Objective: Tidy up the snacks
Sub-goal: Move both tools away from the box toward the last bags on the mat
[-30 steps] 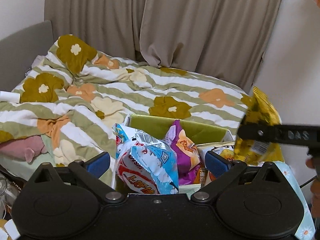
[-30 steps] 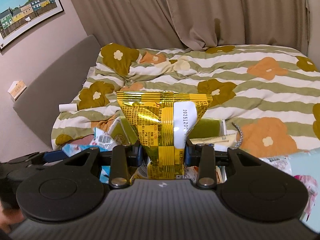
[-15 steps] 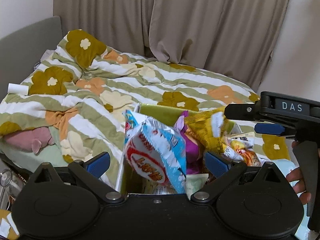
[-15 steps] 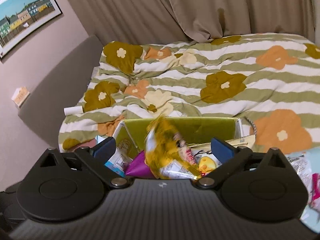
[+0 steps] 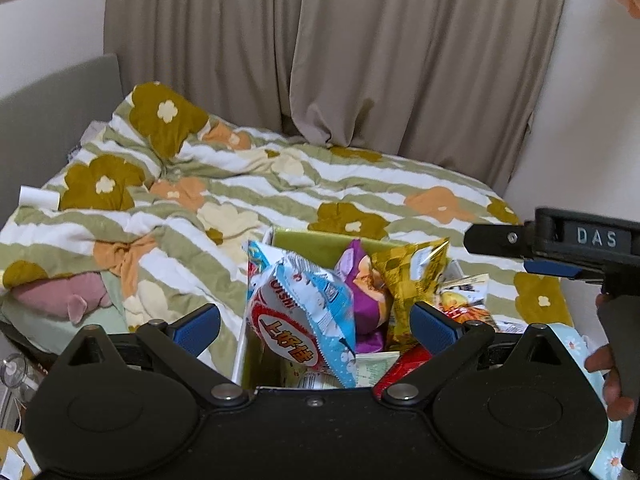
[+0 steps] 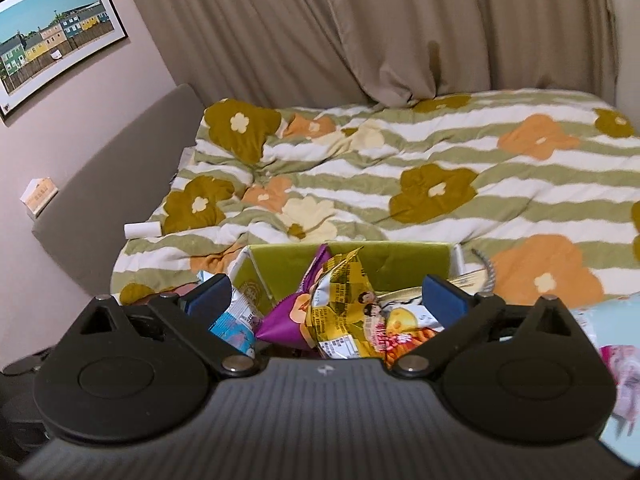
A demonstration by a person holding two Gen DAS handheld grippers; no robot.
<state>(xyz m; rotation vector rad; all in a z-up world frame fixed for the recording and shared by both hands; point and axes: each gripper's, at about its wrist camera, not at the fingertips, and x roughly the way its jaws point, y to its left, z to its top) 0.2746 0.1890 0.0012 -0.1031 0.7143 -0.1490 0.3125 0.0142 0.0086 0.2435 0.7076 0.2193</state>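
Beside the floral quilt [image 5: 256, 184], beige curtains [image 5: 360, 52].

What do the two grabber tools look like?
Both are matte black plastic with round discs, silver screws and blue padded jaws. The left gripper is smooth; the right gripper has a ridged grey top. From the side, the right one shows white "DAS" lettering.

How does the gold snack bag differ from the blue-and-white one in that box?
The gold snack bag is shiny metallic foil with small print; the blue-and-white snack bag carries a big red oval logo. The gold one stands further right, beyond the purple bag; the blue-and-white one leans at the left end. Both stick up out of the green box.
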